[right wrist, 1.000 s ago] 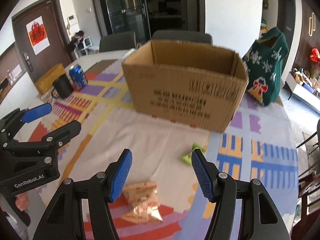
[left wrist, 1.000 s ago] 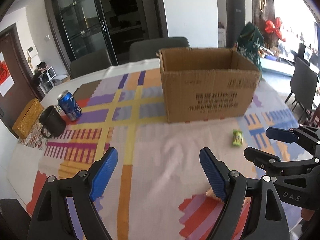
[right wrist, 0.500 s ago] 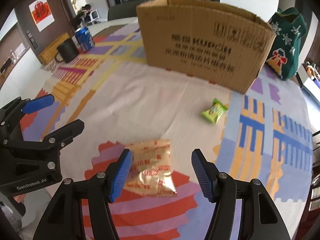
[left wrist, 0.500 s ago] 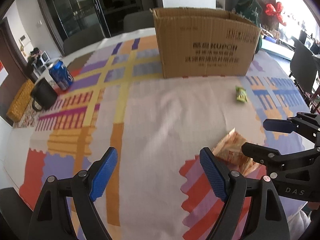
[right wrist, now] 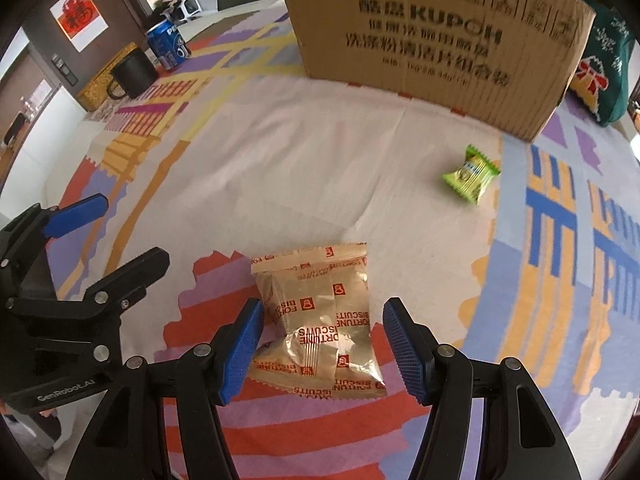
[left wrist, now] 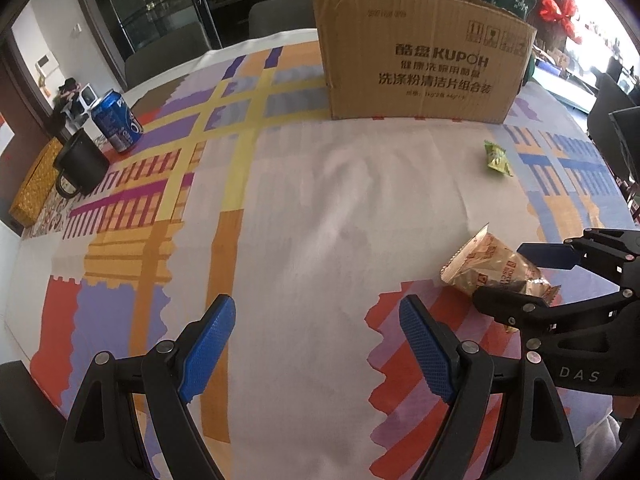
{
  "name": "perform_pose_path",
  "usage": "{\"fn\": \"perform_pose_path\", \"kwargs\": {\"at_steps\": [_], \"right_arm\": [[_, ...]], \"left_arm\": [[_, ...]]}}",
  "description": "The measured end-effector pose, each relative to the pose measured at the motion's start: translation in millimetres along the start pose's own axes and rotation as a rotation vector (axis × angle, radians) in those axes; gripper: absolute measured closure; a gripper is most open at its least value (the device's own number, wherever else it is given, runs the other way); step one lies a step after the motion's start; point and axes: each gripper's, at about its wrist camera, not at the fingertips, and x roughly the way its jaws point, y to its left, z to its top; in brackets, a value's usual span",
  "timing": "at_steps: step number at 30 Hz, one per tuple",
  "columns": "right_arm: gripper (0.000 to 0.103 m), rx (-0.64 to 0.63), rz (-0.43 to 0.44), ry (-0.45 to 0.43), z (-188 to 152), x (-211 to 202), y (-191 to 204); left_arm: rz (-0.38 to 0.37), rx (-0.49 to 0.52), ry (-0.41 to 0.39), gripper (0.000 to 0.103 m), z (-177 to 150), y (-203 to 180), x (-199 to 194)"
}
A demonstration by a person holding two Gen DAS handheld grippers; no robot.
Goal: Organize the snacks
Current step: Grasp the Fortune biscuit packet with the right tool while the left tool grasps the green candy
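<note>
Biscuit packet (right wrist: 324, 320) lies flat between the right gripper (right wrist: 324, 350) pads — spread wide, gripping nothing. Left gripper (left wrist: 320, 348) gapes too — empty above the tablecloth (left wrist: 320, 200).

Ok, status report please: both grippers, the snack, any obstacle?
Right hand-held gripper open, straddling biscuit packet. Left hand-held gripper open, empty. Path to cardboard box unobstructed.

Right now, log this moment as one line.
right claw: open, straddling biscuit packet | left claw: open, idle | green candy: on tablecloth | cardboard box: beyond both
</note>
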Motion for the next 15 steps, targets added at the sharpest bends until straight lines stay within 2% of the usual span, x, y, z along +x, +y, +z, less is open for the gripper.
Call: {"fn": "perform_pose_path", "kwargs": {"at_steps": [2, 8, 15], "right_arm": [[0.041, 0.007, 0.003, -0.001, -1, 2, 0], [0.055, -0.008, -0.002, -0.028, -2, 0, 1], [0.056, 0.011, -0.029, -0.094, -8, -15, -6]], "left_arm": [[-0.001, 0.000, 0.005, 0.019, 0, 0, 1], [-0.018, 0.007, 0.019, 0.019, 1, -6, 6], [-0.054, 0.028, 0.003, 0.019, 9, -19, 4]]}}
